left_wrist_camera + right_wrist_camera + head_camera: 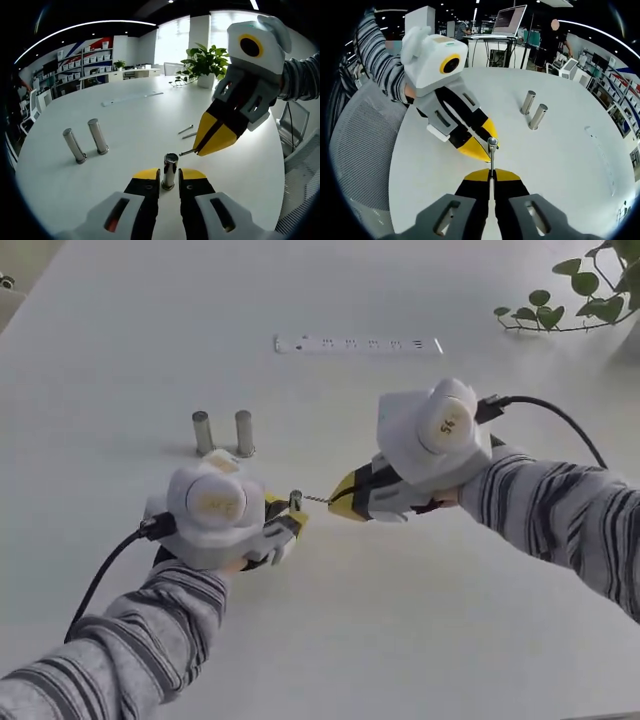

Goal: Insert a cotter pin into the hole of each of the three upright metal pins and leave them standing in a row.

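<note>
My left gripper (290, 523) (169, 178) is shut on an upright metal pin (296, 501) (170, 169) (492, 142), holding it by its lower part on the white table (420, 620). My right gripper (341, 500) (491, 176) is shut on a thin cotter pin (316, 499) (491, 159) (186, 151), whose tip points at the top of that metal pin; whether it has entered the hole I cannot tell. Two more metal pins (203, 432) (244, 432) (74, 145) (98, 135) (527, 102) (538, 116) stand side by side behind the left gripper.
Two loose cotter pins (186, 132) lie on the table in the left gripper view. A white power strip (358, 344) lies at the far side. A potted plant (580, 295) (202, 62) stands at the back right. Chairs (360, 150) ring the table edge.
</note>
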{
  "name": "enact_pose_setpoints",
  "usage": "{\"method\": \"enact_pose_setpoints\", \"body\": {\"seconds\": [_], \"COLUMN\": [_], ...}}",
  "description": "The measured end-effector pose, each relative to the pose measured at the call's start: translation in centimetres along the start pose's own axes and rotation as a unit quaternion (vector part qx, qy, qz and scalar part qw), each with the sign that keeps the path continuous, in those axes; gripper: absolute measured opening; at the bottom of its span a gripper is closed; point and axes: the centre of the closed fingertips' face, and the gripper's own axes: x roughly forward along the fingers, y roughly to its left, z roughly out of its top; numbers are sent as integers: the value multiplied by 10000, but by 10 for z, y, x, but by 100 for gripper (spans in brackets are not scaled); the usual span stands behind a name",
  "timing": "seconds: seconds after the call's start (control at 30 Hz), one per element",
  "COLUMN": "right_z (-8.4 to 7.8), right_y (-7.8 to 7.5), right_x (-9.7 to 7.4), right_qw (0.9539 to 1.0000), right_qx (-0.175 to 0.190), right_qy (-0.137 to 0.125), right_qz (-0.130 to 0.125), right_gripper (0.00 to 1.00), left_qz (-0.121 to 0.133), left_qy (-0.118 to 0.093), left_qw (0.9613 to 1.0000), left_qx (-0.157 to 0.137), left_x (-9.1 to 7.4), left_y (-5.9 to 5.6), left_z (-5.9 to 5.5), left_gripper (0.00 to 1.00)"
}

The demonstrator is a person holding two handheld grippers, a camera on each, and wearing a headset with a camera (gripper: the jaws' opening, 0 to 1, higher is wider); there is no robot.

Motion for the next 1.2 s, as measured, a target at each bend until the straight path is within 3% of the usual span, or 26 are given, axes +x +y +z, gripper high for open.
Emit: {"method": "enact_pose_setpoints", "body": {"seconds": [0.13, 1.1, 1.2], "right_z": [1, 9, 8], "right_y": [1, -4, -4], "right_x": [1, 13, 12], "right_qw": [10000, 9997, 9994], "right_qx": [-32, -208, -290], "right_qy": [14, 154, 183], "right_qz": [24, 37, 70], "right_gripper": [0, 0, 0], "left_qz": [-10, 173, 135], "left_qy": [14, -174, -170], "left_qw": [10000, 9997, 9998], "left_qx": [-17, -84, 26], "left_x": [2, 4, 4], "left_y": [-1, 2, 2], "left_z": [-1, -3, -3], "left_gripper": [7, 5, 5]}}
